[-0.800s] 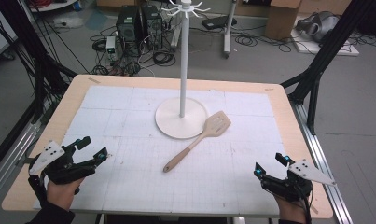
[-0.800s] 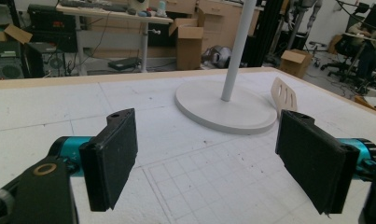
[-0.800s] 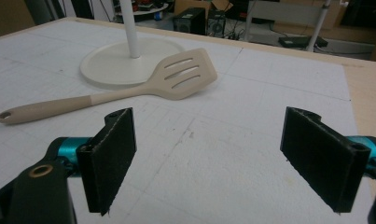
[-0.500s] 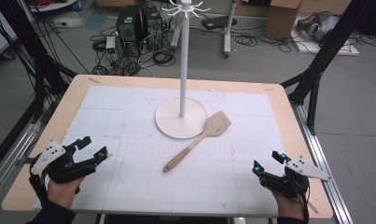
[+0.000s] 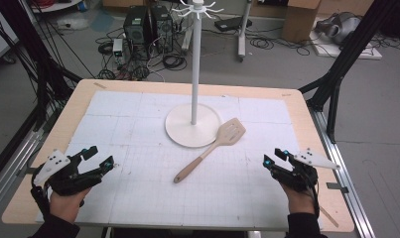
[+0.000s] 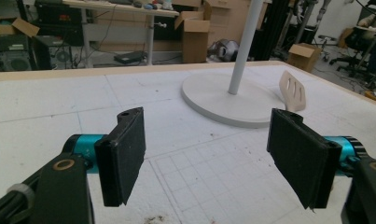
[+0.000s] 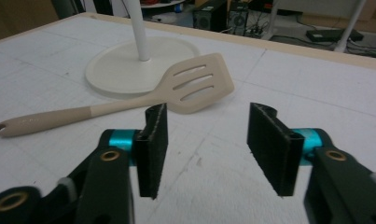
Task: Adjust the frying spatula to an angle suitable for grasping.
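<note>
On the white grid mat [image 5: 138,129], near its middle, the spatula [image 5: 212,148] is lying flat, handle toward the person, slotted blade just beside the stand [image 5: 193,124] base; whether blade and base are touching can't be told from the high view. Both grippers are being held low at the near edge, well apart from the spatula: left gripper [image 5: 99,159] at the near-left corner, right gripper [image 5: 274,157] at the near-right. Both are released, jaws apart w/ nothing between the pads.

From the right gripper [image 7: 203,140] view, the spatula [image 7: 129,100] is being shown close: three slots in the blade, a darker tan grip w/ a hanging hole at its end, and the neck resting against the base rim [image 7: 106,88], details not readable from above. From the left gripper [image 6: 218,154] view, just the blade tip [image 6: 292,91] is being seen past the base [image 6: 223,100]. The stand's hooked top [image 5: 197,7] and the floor clutter (PC tower [image 5: 138,25], cables, boxes) are being given by the high view.

No brand, label or writing can be read anywhere.
</note>
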A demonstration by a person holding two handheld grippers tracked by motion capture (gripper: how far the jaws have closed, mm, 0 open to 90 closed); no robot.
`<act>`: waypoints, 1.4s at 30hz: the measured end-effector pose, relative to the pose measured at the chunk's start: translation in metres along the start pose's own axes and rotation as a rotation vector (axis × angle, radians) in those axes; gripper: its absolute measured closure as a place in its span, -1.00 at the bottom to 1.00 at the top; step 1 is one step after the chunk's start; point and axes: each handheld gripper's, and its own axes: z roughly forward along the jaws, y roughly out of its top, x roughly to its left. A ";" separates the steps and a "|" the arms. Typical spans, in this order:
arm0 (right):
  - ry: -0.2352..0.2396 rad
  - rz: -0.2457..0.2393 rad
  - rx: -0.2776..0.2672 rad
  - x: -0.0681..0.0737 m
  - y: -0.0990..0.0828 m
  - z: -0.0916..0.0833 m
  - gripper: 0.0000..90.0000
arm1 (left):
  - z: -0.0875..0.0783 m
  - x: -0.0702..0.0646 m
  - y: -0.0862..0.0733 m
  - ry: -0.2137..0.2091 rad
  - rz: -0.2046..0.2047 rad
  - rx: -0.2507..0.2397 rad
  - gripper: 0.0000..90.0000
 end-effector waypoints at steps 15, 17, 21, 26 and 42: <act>0.005 -0.129 0.089 -0.024 0.034 0.080 0.98 | -0.001 0.003 -0.002 0.002 -0.001 0.016 -0.31; -0.003 -0.145 0.107 -0.028 0.037 0.091 0.98 | -0.001 0.004 -0.002 0.005 -0.001 0.019 -0.32; -0.019 -0.182 0.150 -0.039 0.043 0.114 0.98 | -0.002 0.004 -0.002 0.010 -0.005 0.018 -0.32; -0.008 -0.154 0.191 -0.058 0.041 0.136 0.98 | -0.001 0.006 -0.004 0.014 -0.007 0.032 -0.32; 0.087 -0.196 0.298 -0.065 0.026 0.172 0.98 | -0.003 0.006 -0.006 0.037 -0.013 0.038 -0.32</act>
